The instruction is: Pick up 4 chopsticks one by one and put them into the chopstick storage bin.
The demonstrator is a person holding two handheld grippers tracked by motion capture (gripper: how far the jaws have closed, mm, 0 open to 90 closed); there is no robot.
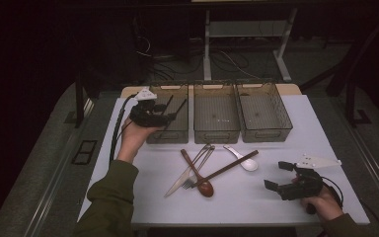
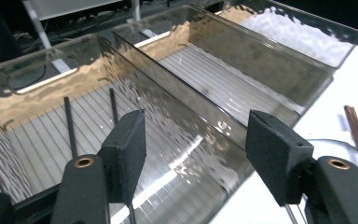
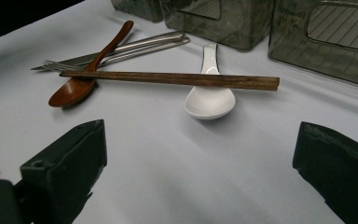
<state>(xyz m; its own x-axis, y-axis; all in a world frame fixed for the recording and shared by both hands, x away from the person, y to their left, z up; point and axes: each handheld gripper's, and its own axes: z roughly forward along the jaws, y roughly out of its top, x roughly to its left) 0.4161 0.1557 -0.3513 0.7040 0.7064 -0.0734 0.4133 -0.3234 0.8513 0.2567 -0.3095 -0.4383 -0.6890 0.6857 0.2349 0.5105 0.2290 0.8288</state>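
**Left gripper over the left bin; cutlery lying mid-table**

I am holding the left gripper [image 1: 173,109] at the upper left of the high view, above the left bin [image 1: 168,131], the first of three clear bins standing in a row. In the left gripper view its jaws are standing apart with nothing between the pads; two black chopsticks [image 2: 70,126] are lying on the ribbed floor of that bin, at the left of the frame. The middle bin [image 1: 216,132] and the right bin [image 1: 264,129] are sitting just beside it, toward the right.

I am resting the right gripper [image 1: 279,176] at the lower right of the high view, on the white table [image 1: 276,207]. In the right gripper view its jaws are gaping wide, nothing between them.

At the centre of the high view a wooden chopstick [image 3: 168,78] is lying across the white spoon [image 3: 209,100] and the brown wooden spoon [image 3: 81,79]. A fork [image 3: 121,53] and a knife [image 1: 177,182] are lying under the brown spoon's handle.
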